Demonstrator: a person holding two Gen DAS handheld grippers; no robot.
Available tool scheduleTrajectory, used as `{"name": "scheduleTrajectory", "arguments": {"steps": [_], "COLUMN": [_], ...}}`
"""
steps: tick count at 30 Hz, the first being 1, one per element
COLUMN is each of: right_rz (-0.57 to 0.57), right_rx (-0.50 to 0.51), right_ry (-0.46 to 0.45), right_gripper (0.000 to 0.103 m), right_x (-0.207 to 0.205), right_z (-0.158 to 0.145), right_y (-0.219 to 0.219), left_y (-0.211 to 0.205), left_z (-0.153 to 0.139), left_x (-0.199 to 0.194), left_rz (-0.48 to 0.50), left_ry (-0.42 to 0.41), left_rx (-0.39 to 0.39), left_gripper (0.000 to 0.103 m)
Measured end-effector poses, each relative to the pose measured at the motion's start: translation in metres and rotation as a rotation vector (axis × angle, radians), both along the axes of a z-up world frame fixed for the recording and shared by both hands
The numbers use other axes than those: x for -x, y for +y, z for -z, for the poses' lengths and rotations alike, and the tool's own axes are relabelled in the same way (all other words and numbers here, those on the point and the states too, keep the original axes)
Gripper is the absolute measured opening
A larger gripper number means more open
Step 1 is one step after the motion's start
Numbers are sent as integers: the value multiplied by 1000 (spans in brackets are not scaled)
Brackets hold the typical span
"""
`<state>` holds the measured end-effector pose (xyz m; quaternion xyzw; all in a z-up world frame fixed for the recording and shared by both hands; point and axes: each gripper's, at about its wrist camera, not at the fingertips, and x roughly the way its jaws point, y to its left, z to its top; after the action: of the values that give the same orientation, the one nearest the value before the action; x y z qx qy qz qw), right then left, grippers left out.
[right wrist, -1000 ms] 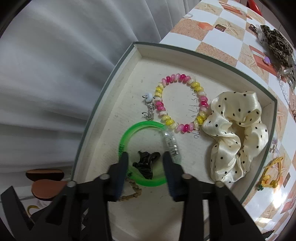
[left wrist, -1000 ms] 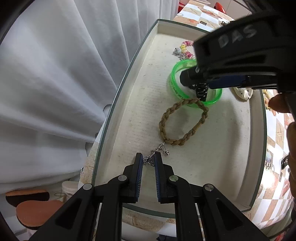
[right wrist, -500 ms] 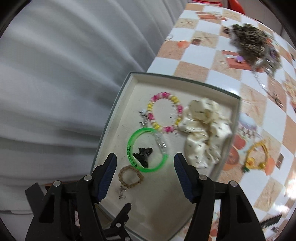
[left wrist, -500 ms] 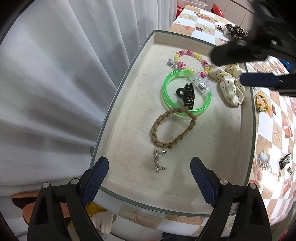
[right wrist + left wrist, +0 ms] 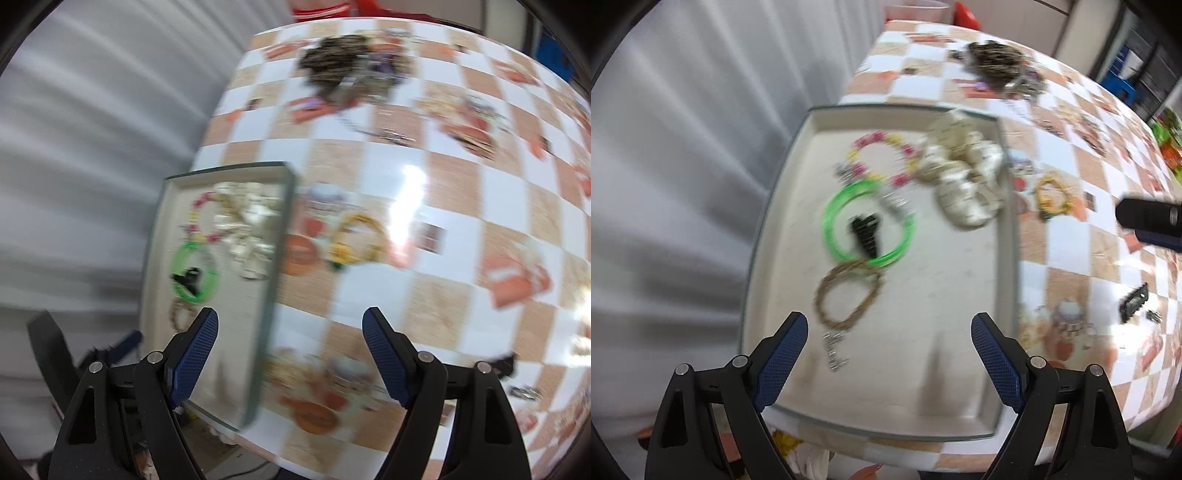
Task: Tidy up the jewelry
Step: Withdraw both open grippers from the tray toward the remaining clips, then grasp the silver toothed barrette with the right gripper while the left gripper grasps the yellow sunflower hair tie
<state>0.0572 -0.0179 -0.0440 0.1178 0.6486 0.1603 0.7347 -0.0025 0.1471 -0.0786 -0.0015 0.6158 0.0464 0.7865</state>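
Observation:
A shallow cream tray (image 5: pixel 1008 258) holds a green bangle (image 5: pixel 831 229) with a black hair claw (image 5: pixel 866 234) lying inside it. Below them lie a braided brown bracelet (image 5: pixel 846 295) and a small silver chain (image 5: pixel 833 350); a pink-and-yellow bead bracelet (image 5: pixel 879 155) and a cream scrunchie (image 5: pixel 964 184) sit farther back. My left gripper (image 5: pixel 888 328) hangs open and bare above the tray's near end. My right gripper (image 5: pixel 290 325) hovers over the tray's right rim (image 5: pixel 280 236), its jaws opening with nothing between them.
A yellow bracelet (image 5: pixel 354 236) lies on the checkered tablecloth just right of the tray. A dark heap of jewelry (image 5: pixel 343 66) sits at the table's far side, and a black hair clip (image 5: pixel 1132 301) at the right. A white curtain (image 5: pixel 683 184) hangs left of the tray.
My left gripper opened, left the silver chain in the tray and rose. My right gripper left the black claw inside the green bangle, widened and swung right over the table.

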Motion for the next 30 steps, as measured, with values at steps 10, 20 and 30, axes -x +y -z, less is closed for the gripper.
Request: {"name": "scheduleTrajectory", "arguments": {"steps": [10, 20, 30], "right_rz": [174, 165, 94], "right_rx": [74, 186, 261], "right_ry": [67, 74, 82], "right_gripper": [83, 83, 83], "right_x": [34, 57, 76], "right_z": [14, 22, 35], "right_y": [-101, -153, -181], "left_y": [-69, -124, -151], "left_z": [-15, -15, -3], "left_x": [-27, -41, -47], "left_rz": [164, 269, 284], "left_ry": [-19, -8, 27], "left_rx": [21, 24, 18], "left_gripper": [94, 94, 94]}}
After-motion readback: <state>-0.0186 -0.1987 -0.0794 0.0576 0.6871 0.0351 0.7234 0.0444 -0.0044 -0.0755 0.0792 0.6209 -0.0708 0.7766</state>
